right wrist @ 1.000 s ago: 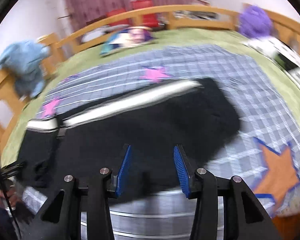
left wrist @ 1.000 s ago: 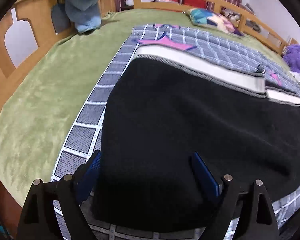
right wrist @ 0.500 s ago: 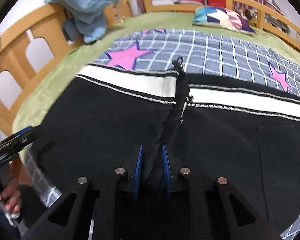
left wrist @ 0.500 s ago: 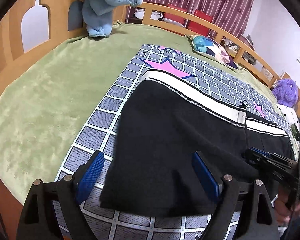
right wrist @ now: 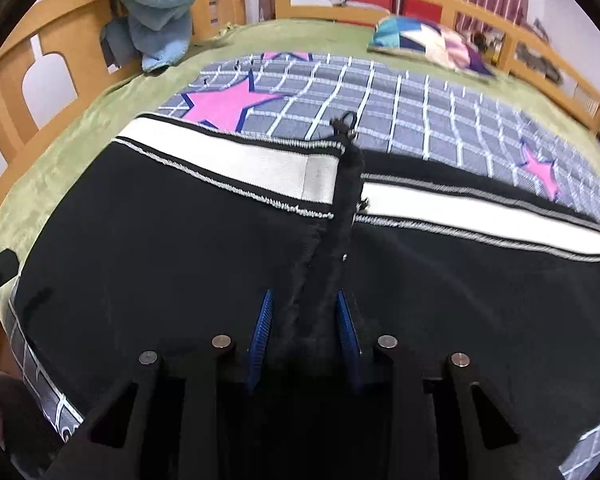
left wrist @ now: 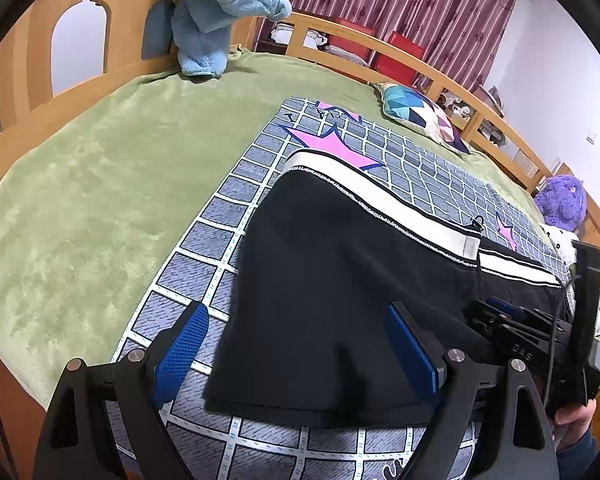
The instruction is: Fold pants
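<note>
Green-blanketed bed [left wrist: 80, 200] carries black pants [left wrist: 320, 300]; right gripper [right wrist: 304, 328], jaws opening, straddles their raised ridge after clenching earlier; left gripper [left wrist: 296, 344] released, straddling the corner.

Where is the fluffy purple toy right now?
In the left wrist view, the fluffy purple toy sits at the far right edge of the green bed cover, beside the wooden bed rail, past the checked grey mat with pink stars.
</note>
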`<state>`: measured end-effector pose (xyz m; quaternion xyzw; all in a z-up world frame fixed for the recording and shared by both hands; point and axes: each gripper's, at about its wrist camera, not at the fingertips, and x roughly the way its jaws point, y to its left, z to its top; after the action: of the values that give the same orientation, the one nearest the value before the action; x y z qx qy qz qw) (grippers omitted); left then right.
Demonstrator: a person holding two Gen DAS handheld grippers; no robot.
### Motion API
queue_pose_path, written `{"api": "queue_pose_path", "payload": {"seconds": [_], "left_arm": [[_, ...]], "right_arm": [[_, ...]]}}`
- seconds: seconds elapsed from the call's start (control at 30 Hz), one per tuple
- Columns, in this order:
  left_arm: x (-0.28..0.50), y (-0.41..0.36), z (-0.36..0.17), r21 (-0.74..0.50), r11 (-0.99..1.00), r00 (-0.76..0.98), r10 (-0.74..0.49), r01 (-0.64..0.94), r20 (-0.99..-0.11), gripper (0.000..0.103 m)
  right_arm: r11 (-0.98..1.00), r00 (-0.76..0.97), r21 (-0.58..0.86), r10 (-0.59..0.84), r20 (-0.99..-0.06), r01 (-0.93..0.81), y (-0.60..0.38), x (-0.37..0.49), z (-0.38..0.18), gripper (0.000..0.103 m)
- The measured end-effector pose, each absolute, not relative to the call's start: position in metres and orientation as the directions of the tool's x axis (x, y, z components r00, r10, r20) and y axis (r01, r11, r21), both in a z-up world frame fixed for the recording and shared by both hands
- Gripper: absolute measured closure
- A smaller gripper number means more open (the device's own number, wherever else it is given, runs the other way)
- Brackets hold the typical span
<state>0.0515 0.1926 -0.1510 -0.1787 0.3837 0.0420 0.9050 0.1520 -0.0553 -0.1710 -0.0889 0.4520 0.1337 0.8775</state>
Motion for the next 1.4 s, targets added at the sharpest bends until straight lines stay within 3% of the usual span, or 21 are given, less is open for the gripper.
{"api": "queue_pose_path", "payload": {"seconds": [0.1,0.17,0.23,0.63,0.8,0.87,0.97,1.07,1.2,1.33,1.4], "left_arm": [[0.051,0.196,-0.152,-0.304,0.926,0.698,-0.064,-0.225,-0.713,0.014],[0.051,0.199,-0.154,-0.328,0.917,0.695,-0.083,-0.228,-0.714,0.014],[0.052,0.201,-0.155,-0.347,0.909,0.690,-0.099,-0.230,-0.717,0.014],[0.051,0.203,-0.157,-0.380,0.894,0.684,-0.125,-0.236,-0.718,0.014],[0.052,0.202,-0.157,-0.378,0.896,0.682,-0.126,-0.234,-0.721,0.014],[0.052,0.202,-0.157,-0.380,0.895,0.681,-0.128,-0.234,-0.721,0.014],[0.051,0.200,-0.156,-0.383,0.894,0.683,-0.131,-0.232,-0.719,0.014],[0.050,0.201,-0.156,-0.383,0.894,0.685,-0.129,-0.233,-0.717,0.014],[0.052,0.201,-0.157,-0.383,0.893,0.679,-0.131,-0.236,-0.723,0.014],[0.053,0.200,-0.158,-0.387,0.891,0.672,-0.139,-0.235,-0.728,0.014],[0.051,0.198,-0.157,-0.373,0.897,0.671,-0.126,-0.237,-0.730,0.014]], "right_arm": [[0.939,0.592,-0.070,0.153,-0.792,-0.336,-0.051,0.144,-0.163,0.069],[0.923,0.593,-0.085,0.168,-0.787,-0.375,-0.045,0.141,-0.163,0.085],[0.912,0.565,-0.092,0.166,-0.808,-0.399,-0.038,0.144,-0.171,0.089],[0.928,0.523,-0.018,0.193,-0.830,-0.371,-0.040,0.164,-0.178,0.073],[0.930,0.530,-0.027,0.186,-0.828,-0.367,-0.036,0.175,-0.185,0.073],[0.935,0.532,-0.027,0.177,-0.828,-0.354,-0.035,0.178,-0.186,0.092],[0.938,0.540,0.013,0.211,-0.815,-0.347,-0.041,0.176,-0.183,0.095],[0.943,0.600,0.072,0.264,-0.755,-0.324,-0.064,0.166,-0.161,0.096],[0.923,0.574,0.275,0.384,-0.723,-0.271,-0.098,0.170,-0.149,0.096],[0.941,0.501,0.148,0.291,-0.815,-0.304,-0.078,0.172,-0.178,0.089],[0.946,0.507,0.140,0.278,-0.816,-0.293,-0.078,0.168,-0.181,0.079]]}}
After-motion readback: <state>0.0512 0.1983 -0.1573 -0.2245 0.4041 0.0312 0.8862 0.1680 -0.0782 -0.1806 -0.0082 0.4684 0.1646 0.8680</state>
